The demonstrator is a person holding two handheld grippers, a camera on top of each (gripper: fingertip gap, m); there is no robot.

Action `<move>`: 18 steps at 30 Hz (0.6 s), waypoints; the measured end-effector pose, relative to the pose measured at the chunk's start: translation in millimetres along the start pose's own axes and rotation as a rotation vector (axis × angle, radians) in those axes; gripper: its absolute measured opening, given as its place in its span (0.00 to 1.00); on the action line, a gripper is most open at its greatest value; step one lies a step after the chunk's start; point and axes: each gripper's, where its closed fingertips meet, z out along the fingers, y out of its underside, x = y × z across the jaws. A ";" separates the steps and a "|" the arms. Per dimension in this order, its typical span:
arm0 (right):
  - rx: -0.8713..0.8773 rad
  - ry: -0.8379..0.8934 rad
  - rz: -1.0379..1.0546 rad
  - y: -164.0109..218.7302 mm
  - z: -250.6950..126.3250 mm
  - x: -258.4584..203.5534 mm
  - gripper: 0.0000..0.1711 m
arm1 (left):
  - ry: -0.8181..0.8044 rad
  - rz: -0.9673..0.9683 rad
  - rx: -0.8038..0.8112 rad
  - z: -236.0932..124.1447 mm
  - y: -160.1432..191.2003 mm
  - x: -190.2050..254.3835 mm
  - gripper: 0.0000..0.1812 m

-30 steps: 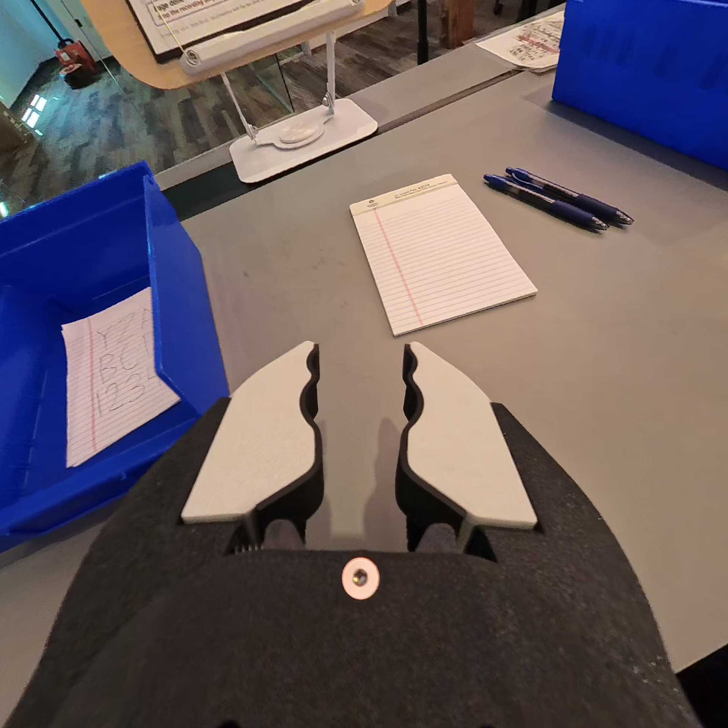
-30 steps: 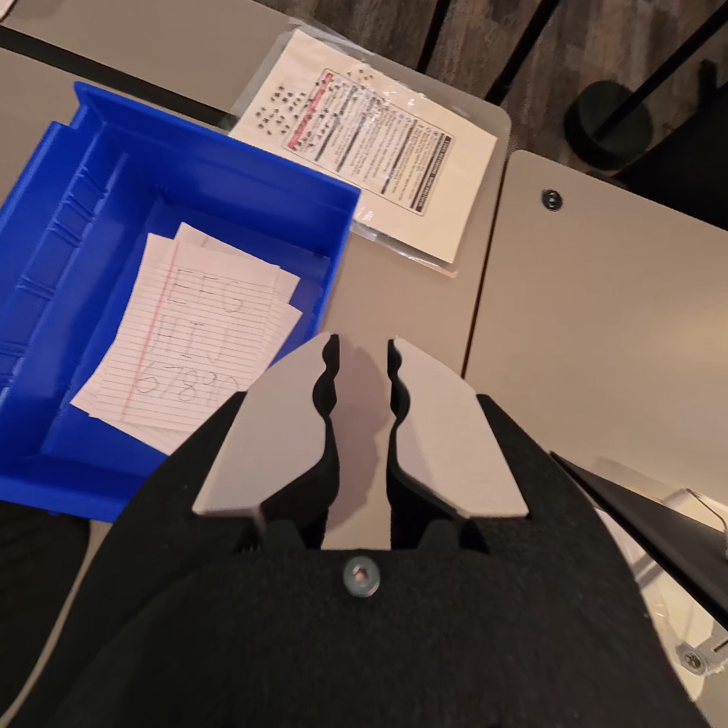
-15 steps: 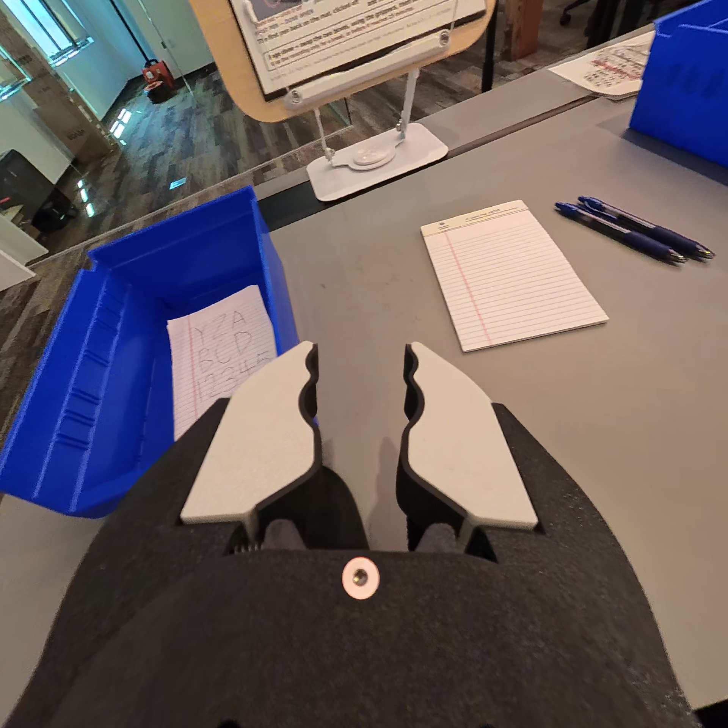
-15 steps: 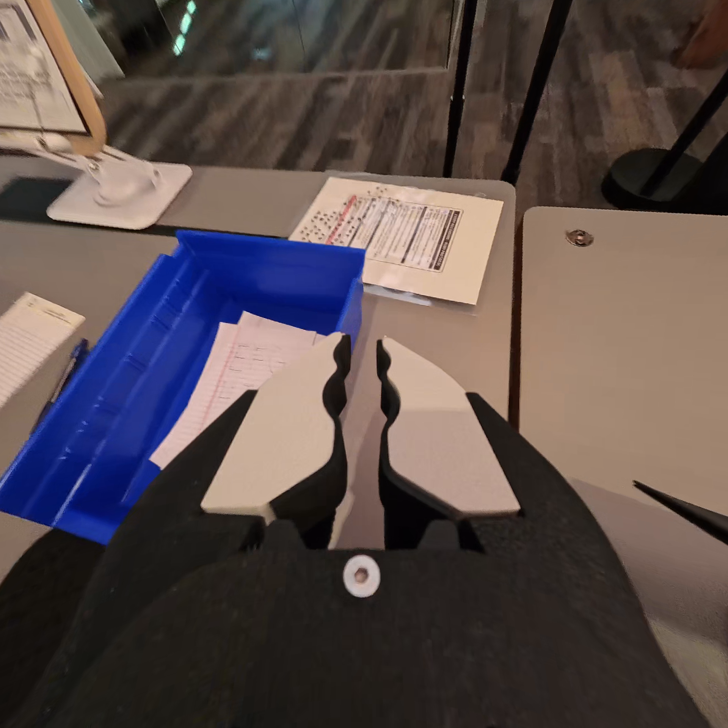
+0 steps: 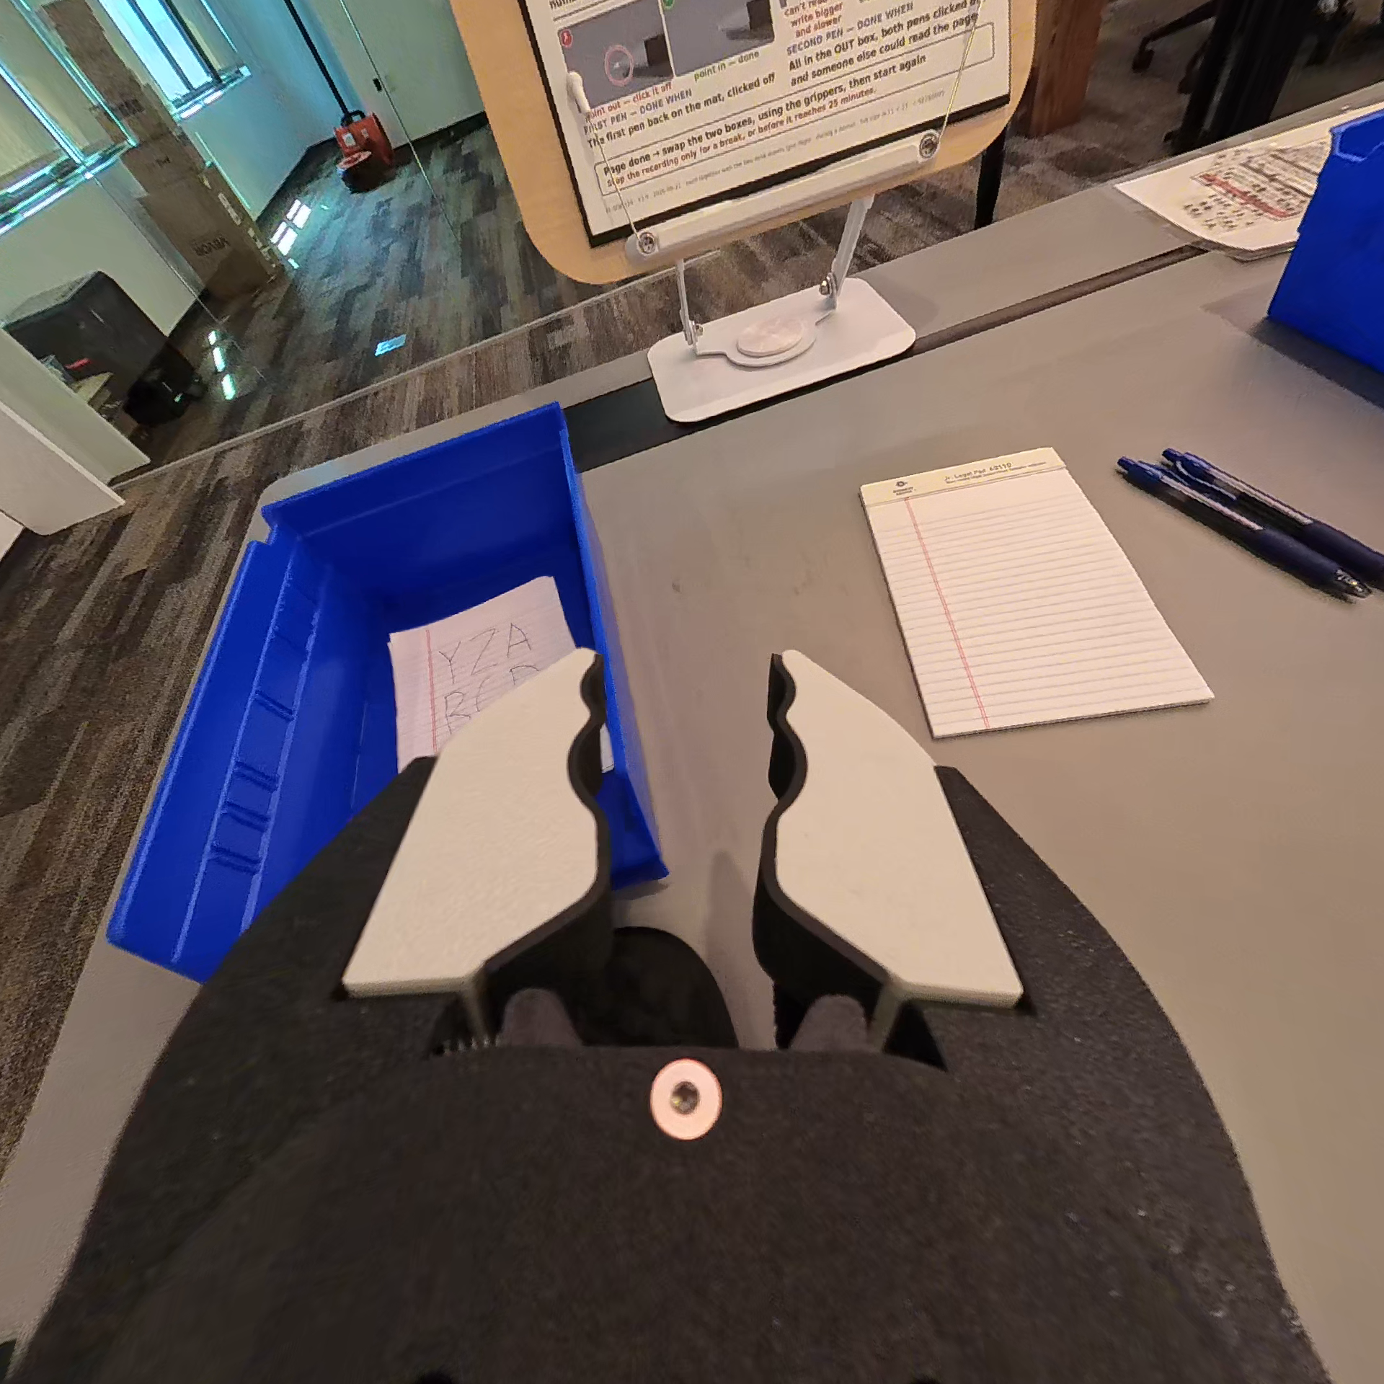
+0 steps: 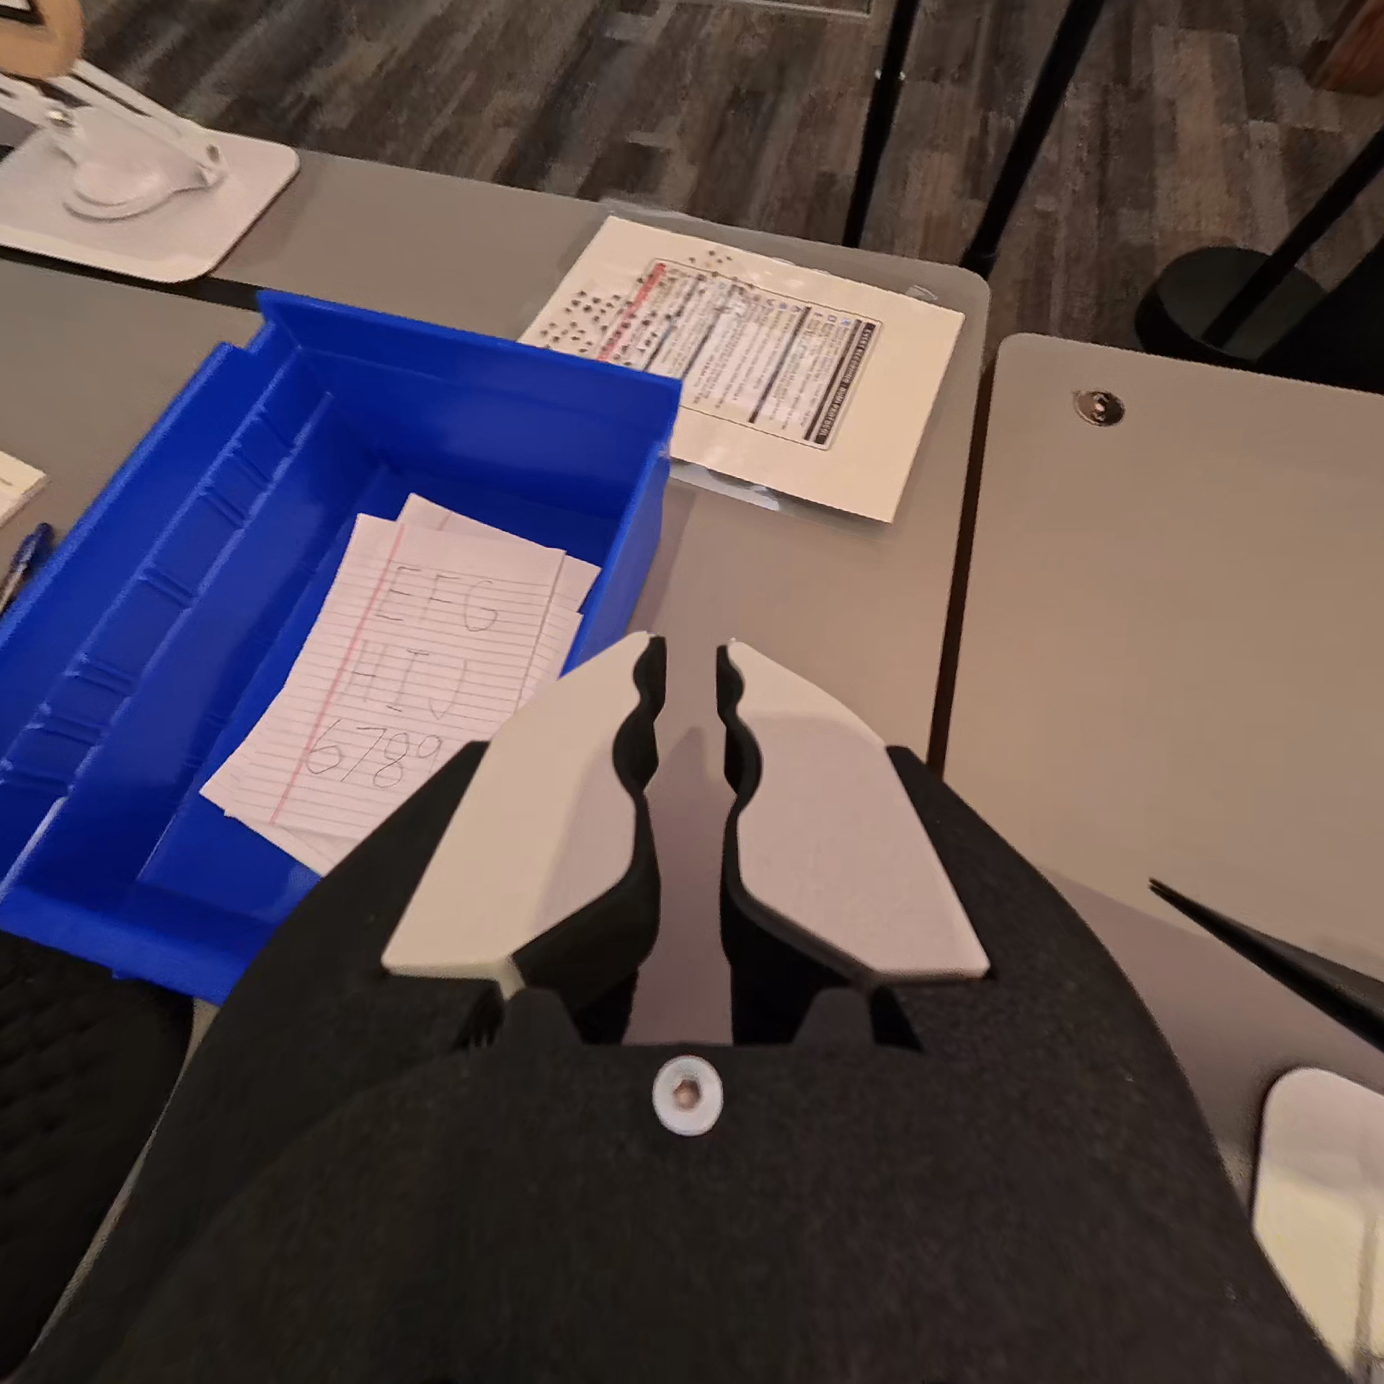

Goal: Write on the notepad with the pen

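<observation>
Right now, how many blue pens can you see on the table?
2. Both lie side by side on the grey table, to the right of the notepad: the nearer pen and the farther pen. No others show; the bins might hide more.

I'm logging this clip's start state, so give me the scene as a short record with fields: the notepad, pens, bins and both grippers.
notepad: blank lined pad flat on the grey table, nothing on it
pens: two blue pens side by side on the table, right of the pad, not held
left bin: blue bin at the table's left edge, written sheet inside
right bin: blue bin holding loose written sheets
left gripper: open, empty, above the table
right gripper: narrowly open, empty
</observation>
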 end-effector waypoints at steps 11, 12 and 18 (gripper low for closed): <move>-0.085 0.009 -0.021 12.3 6.3 -0.3 0.08 | 0.050 -0.034 0.010 27.3 -4.1 18.6 0.23; -0.080 0.013 -0.020 11.3 4.9 -0.1 0.08 | 0.055 -0.032 0.009 28.7 -4.0 20.5 0.23; -0.083 0.023 -0.032 10.2 3.2 -2.5 0.08 | 0.059 -0.014 -0.015 32.3 2.9 23.8 0.23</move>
